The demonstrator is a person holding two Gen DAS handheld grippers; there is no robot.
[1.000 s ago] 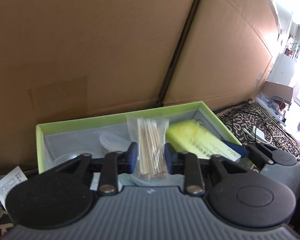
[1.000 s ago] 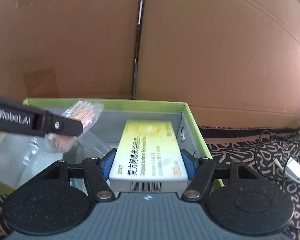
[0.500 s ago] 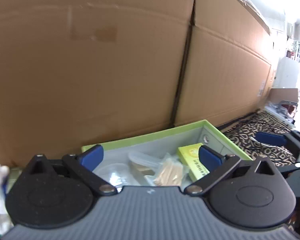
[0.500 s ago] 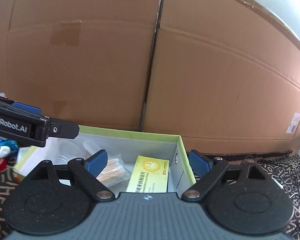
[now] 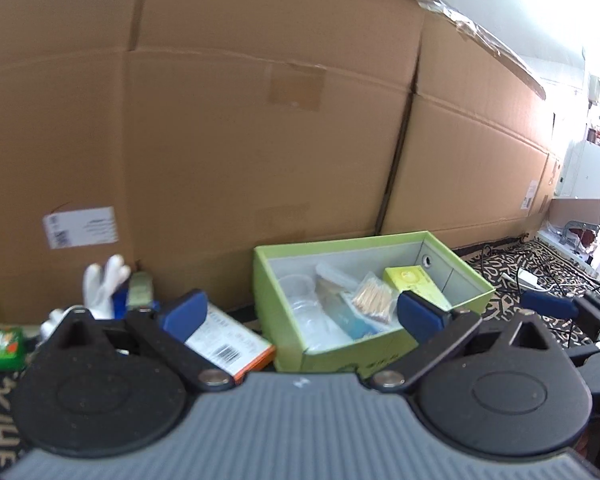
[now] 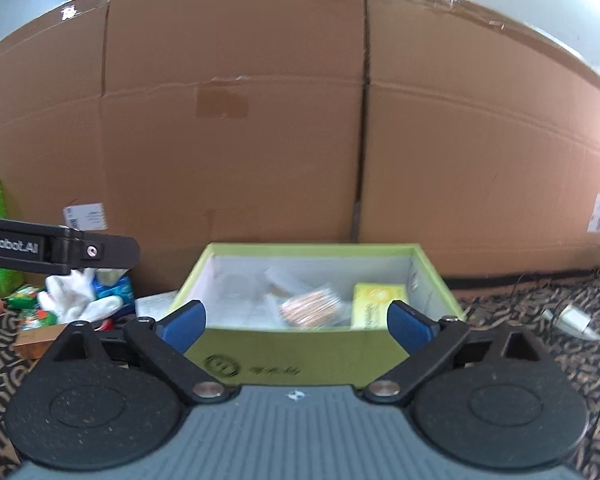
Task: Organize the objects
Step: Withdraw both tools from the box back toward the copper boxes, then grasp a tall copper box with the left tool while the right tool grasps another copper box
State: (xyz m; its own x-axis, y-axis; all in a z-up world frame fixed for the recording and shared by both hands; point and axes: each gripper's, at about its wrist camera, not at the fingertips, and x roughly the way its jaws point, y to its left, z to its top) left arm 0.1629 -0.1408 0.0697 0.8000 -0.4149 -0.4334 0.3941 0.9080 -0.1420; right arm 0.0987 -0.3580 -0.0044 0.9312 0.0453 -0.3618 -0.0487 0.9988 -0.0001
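Both grippers, left gripper and right gripper, gape wide, holding nothing. Beyond them the green box holds a toothpick packet beside a yellow medicine box. Cardboard wall stands behind.

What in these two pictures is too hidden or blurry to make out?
- Print on the yellow box: too small and blurred in both views.
- Clear plastic items in the green box: see-through and overlapping, left wrist view; kind unclear.
- White and orange carton: partly behind the left tool, left wrist view.
- Pile beside the white glove: blurred, partly behind the left tool's arm, right wrist view.
- Green box's floor near its front wall: hidden by that wall, right wrist view.
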